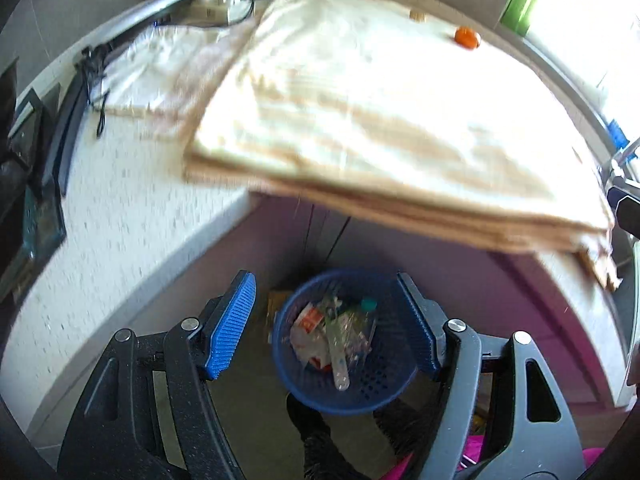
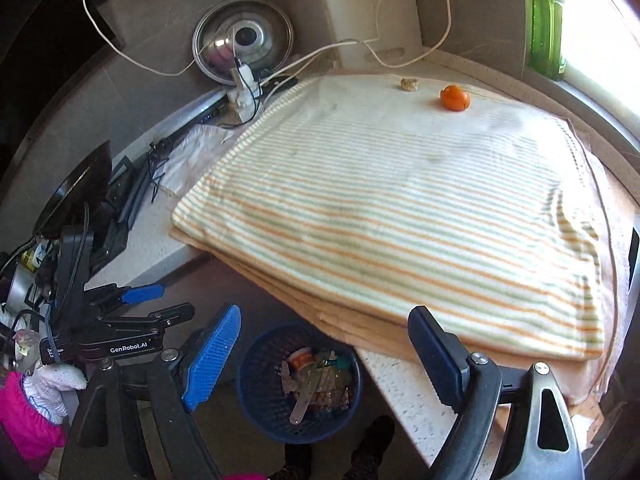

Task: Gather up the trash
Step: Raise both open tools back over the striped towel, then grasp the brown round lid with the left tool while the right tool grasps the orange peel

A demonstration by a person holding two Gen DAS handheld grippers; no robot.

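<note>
A blue plastic basket point(image 1: 380, 392) stands on the floor under the counter edge, holding wrappers, a clear plastic tube and a bottle with a teal cap point(image 1: 368, 305). My left gripper point(image 1: 324, 320) hangs high above it, open, with nothing between its blue pads. My right gripper point(image 2: 324, 356) is also open and empty above the basket point(image 2: 256, 380). On the striped cloth point(image 2: 400, 220) at the far side of the counter lie an orange peel point(image 2: 454, 97) and a small beige scrap point(image 2: 409, 84). The left gripper point(image 2: 160, 302) shows at the left of the right wrist view, held by a gloved hand point(image 2: 52, 384).
The striped cloth overhangs the speckled white counter point(image 1: 120, 220). A pot lid point(image 2: 244, 38), a power strip with white cables point(image 2: 244, 84) and a green soap bottle point(image 2: 546, 24) stand at the back. Dark items crowd the counter's left end. A person's shoes point(image 2: 372, 440) are by the basket.
</note>
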